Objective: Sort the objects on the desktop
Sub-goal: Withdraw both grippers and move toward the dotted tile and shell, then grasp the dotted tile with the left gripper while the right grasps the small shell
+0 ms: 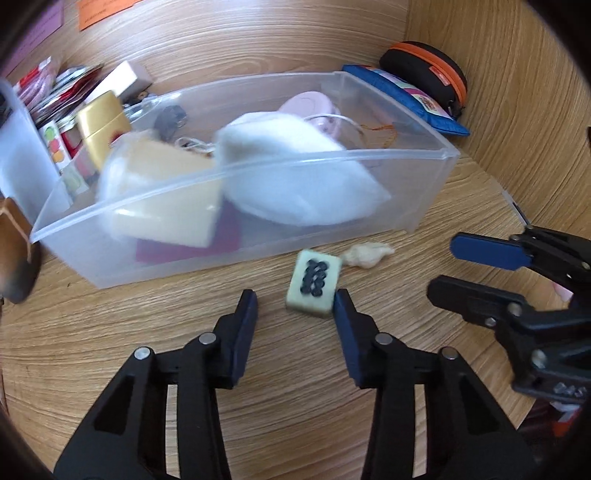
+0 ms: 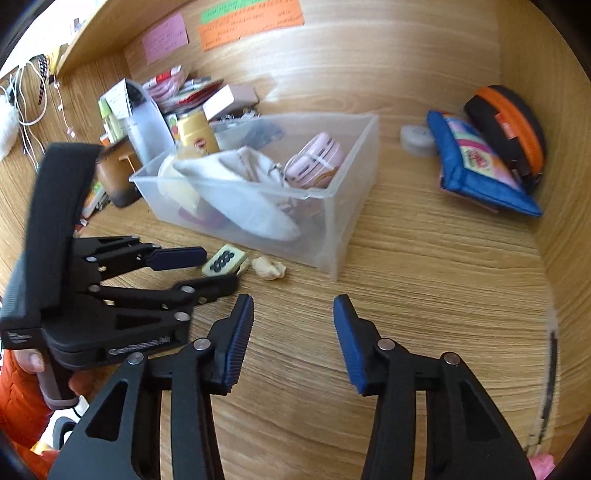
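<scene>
The left tongs point(image 1: 295, 306) are spread apart and grip nothing; they are low over the wooden surface point(image 1: 295, 387). The mahjong tile point(image 1: 314, 282) lies flat between their tips, face up with dark round marks, its right edge against or just beside the right-hand blue pad point(image 1: 345, 314); the other pad stands apart from it. The right wrist view shows the same tile point(image 2: 224, 261) lying in the gap between the two pads of the left tongs point(image 2: 218, 266).

The right tongs point(image 2: 293, 317) are likewise released, with bare wood between their pads, and hang near the left tongs, to their right.

Just beyond the tile lies a small cream crumpled lump point(image 1: 367, 254), close to the front wall of a clear plastic bin point(image 1: 432, 184). In the bin are a white cloth point(image 1: 295, 173), a yellowish block point(image 1: 166, 195), a pink case point(image 2: 317, 160) and a cord.

Past the bin, to the right, a blue pouch point(image 2: 476, 162) leans against a black case with an orange zip point(image 2: 509, 125). To the left stands a heap of packets and boxes with a gold tin point(image 1: 103, 125). Paper notes point(image 2: 251, 22) are stuck on the back wall.
</scene>
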Available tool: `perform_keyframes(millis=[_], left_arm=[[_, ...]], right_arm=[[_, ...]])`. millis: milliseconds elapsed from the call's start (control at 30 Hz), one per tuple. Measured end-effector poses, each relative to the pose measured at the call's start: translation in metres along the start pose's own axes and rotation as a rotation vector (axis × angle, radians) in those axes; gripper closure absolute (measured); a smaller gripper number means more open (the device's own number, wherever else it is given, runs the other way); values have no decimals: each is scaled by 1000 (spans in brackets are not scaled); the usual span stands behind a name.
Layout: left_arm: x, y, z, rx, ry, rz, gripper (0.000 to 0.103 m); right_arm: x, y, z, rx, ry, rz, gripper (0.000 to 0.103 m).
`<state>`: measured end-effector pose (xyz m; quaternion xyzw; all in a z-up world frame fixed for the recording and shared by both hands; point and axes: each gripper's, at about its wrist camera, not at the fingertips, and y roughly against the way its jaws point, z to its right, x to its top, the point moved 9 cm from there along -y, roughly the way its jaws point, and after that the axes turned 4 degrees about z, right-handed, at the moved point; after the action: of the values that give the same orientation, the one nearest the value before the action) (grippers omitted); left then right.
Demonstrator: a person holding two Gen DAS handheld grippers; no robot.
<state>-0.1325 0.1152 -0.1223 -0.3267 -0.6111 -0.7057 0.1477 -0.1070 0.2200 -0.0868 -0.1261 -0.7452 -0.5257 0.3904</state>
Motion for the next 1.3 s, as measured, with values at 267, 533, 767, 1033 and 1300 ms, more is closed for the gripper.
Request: perform_keyframes(millis=[267, 533, 767, 1033, 1300], left_arm=[[-3, 4, -10, -41, -28, -5, 54], [3, -4, -1, -85, -121, -17, 48], [5, -6, -2, -116, -153, -18, 48], [8, -11, 9, -115, -199, -23, 50], [16, -17, 19, -109, -204, -11, 64]], right_arm=[[9, -32, -20, 15, 57, -50, 73], [15, -51, -15, -5, 86, -80, 76], [19, -55, -19, 19, 115, -82, 78], [15, -47, -19, 33, 120, -78, 81], [12, -16, -1, 21, 46, -28, 81]])
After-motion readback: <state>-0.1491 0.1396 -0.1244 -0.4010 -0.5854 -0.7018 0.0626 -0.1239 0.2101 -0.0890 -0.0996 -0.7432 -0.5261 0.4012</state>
